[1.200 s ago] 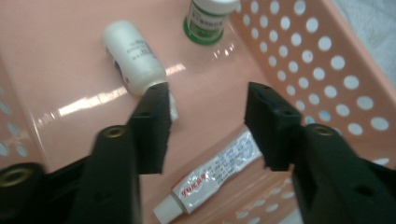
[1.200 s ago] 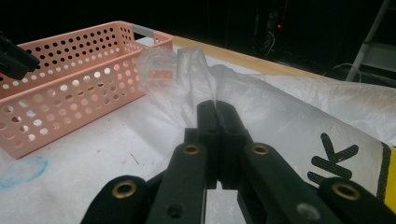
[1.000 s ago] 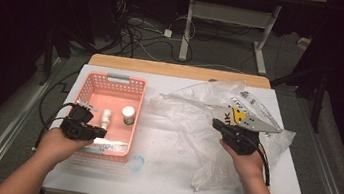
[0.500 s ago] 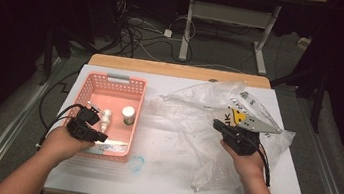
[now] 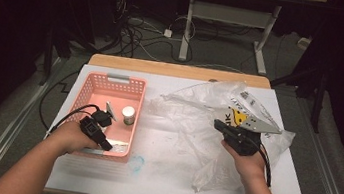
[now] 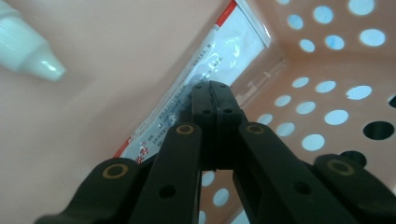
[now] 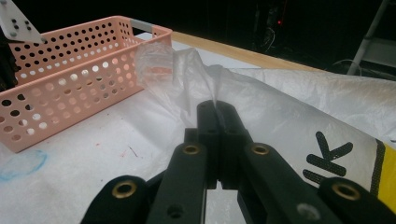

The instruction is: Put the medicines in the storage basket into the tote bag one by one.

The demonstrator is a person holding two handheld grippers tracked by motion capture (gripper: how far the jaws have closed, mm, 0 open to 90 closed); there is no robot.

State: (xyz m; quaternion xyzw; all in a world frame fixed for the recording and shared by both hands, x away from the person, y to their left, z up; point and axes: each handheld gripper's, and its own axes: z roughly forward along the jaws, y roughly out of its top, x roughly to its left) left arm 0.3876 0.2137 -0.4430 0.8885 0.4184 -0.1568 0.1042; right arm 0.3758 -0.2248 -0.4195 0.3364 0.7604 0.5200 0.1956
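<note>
A pink perforated basket (image 5: 89, 87) stands on the left of the white table. A flat clear packet (image 5: 119, 145) with a red-edged label lies at its near end, and a small white-capped bottle (image 5: 128, 115) stands farther in. My left gripper (image 5: 107, 145) reaches down into the basket with its jaws shut. In the left gripper view the left gripper (image 6: 210, 86) rests its tips against the packet (image 6: 224, 46); I cannot tell whether it is pinched. My right gripper (image 5: 216, 124) is shut on a fold of the crumpled clear plastic bag (image 5: 190, 114). The film rises from between the jaws of the right gripper (image 7: 215, 106).
The bag (image 7: 299, 112) spreads over the right half of the table and carries a yellow and black label (image 5: 236, 116). A blue smear (image 5: 137, 164) marks the table in front of the basket (image 7: 70, 79). Cables and desk legs lie on the floor beyond the far wooden edge (image 5: 178, 70).
My left hand has moved from the basket's left rim down and toward its near end, onto the packet. The right hand and the bag have kept still.
</note>
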